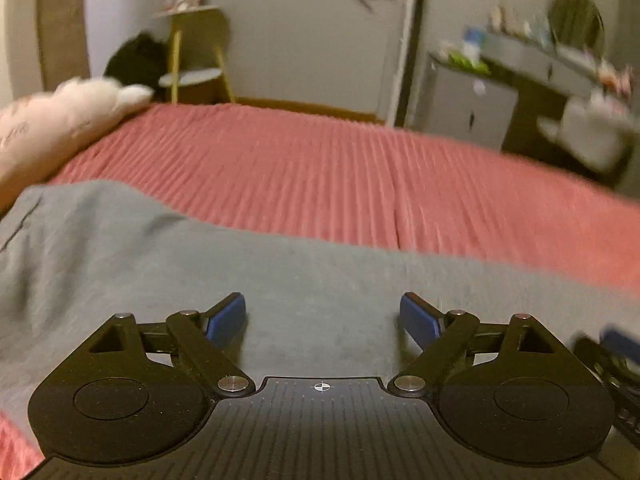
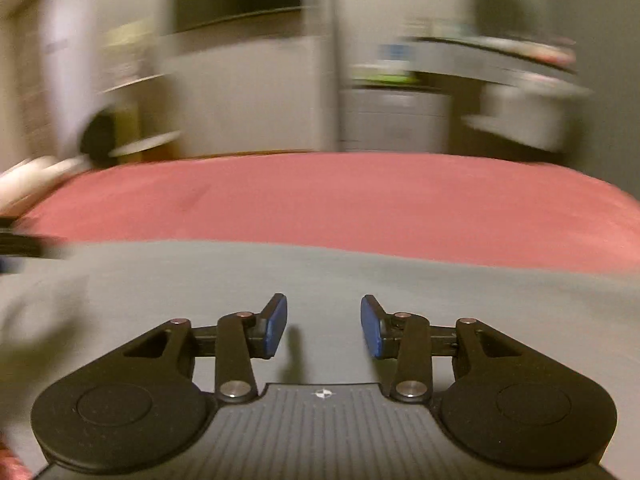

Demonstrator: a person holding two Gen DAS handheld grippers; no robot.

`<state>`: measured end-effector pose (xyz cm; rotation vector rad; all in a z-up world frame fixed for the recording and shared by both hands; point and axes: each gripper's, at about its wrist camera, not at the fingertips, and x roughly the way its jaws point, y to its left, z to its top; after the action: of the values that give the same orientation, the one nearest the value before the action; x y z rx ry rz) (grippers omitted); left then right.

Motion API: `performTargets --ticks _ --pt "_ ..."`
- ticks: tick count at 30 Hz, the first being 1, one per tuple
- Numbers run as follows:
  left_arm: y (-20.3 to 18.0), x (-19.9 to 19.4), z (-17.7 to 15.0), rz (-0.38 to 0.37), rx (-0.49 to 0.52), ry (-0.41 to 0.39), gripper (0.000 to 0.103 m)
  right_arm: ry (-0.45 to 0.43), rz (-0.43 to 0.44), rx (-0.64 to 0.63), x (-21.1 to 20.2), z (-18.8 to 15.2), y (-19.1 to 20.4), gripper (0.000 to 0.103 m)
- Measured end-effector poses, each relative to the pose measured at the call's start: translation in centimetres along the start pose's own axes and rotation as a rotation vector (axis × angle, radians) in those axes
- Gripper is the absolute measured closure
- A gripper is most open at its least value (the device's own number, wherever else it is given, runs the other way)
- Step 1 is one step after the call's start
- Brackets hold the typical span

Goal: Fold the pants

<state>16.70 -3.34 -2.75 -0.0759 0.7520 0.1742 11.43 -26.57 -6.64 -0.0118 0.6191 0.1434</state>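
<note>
Both tongs empty above the grey pants

Left tongs (image 1: 322,316) gape wide, right tongs (image 2: 324,326) narrower; a shallow pinch on the pants (image 1: 168,264) may snag the bedspread (image 1: 320,176).

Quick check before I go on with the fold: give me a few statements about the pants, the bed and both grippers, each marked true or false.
1. The pants are grey. True.
2. The bedspread is blue. False: it is reddish pink.
3. The left gripper is open with nothing between its pads. True.
4. The right gripper is clamped on the pants. False: its jaws stand apart above the cloth, gripping nothing.
5. A pale pillow lies at the bed's far left in the left wrist view. True.
6. The pants hang off a chair. False: they lie on the bed.
</note>
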Motion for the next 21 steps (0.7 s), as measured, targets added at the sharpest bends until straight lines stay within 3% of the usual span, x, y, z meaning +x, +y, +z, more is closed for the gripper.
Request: performTargets --ticks 3,6,8,11,16,19,21 --pt "-1.2 1.9 -1.3 0.045 0.115 -0.038 0.001 0.010 -0.027 -0.089 2.5 -1.1 0.6 0.050" --pt "0.0 2.6 -2.7 0.024 0.219 -0.137 0.000 -0.021 -0.062 -0.139 2.7 -2.6 -2.4 0.017" --pt "1.7 3.1 -2.5 -0.039 0.175 -0.127 0.000 -0.015 -0.064 -0.067 2.4 -3.0 -5.8 0.015" --pt "3.3 3.3 -2.2 -0.060 0.170 -0.127 0.000 -0.007 -0.101 0.020 1.4 -3.7 -10.1 0.010" --pt "5.1 2.6 -1.5 -0.064 0.197 -0.143 0.000 0.015 -0.264 0.075 0.3 -3.5 -16.1 0.004" --pt "6.8 3.7 -0.8 0.013 0.166 -0.134 0.000 0.011 -0.373 0.090 -1.4 -4.7 -21.4 0.004" --pt "9.0 4.4 -0.3 0.159 0.159 -0.111 0.000 0.032 -0.450 0.151 -2.6 -5.3 -25.0 0.004"
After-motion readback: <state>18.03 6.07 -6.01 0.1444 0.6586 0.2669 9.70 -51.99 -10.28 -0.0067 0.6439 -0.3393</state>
